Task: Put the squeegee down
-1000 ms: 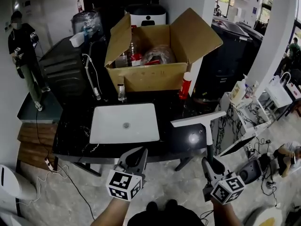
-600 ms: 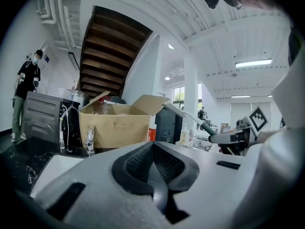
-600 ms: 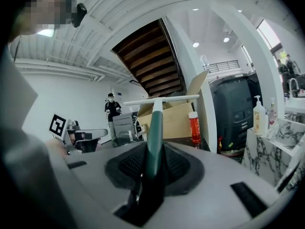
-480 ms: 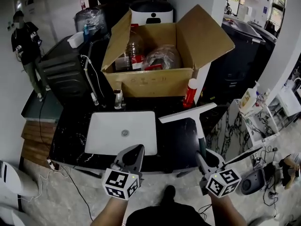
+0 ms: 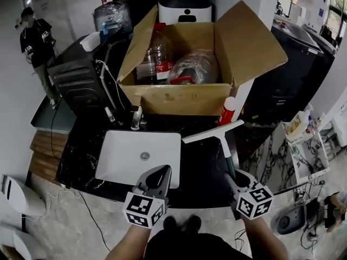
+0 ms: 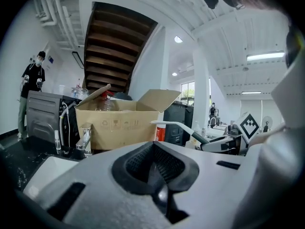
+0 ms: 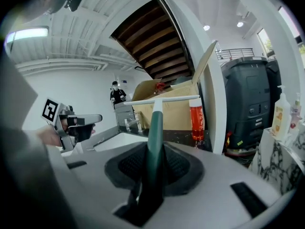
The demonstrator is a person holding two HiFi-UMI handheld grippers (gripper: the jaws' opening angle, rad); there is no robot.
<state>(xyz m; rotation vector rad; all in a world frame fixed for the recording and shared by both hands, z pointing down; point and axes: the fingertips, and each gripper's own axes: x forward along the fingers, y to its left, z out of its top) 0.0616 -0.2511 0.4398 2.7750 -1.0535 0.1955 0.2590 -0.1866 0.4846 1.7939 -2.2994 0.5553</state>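
- The black marble countertop (image 5: 203,167) carries the sink and reaches out on all sides of it.
- An open brown cardboard box (image 5: 184,99) stands behind the sink with its flaps up. Inside it are a clear plastic bottle and crumpled plastic wrap.
- A dark ribbed appliance (image 5: 81,77) stands behind the sink, to its left.
- The white rectangular sink (image 5: 124,156) is set into the countertop, with its drain near the middle.
- A person in dark clothes (image 5: 39,42) stands well beyond the sink, far to its left.
- The squeegee with a white blade and dark green handle (image 5: 222,145) is not laid down. It is carried over the countertop just right of the sink, blade end away from the person.
- The right gripper (image 5: 234,179) is at the sink's near right corner, with its jaws clamped on the squeegee's handle (image 7: 155,128).
- The left gripper (image 5: 157,176) is at the sink's near edge. Its jaws are pressed together with nothing between them (image 6: 155,168).
- A red bottle with a white cap (image 5: 227,112) stands behind the sink to the right, beside the box.
- A chrome faucet (image 5: 136,116) stands at the sink's back edge.
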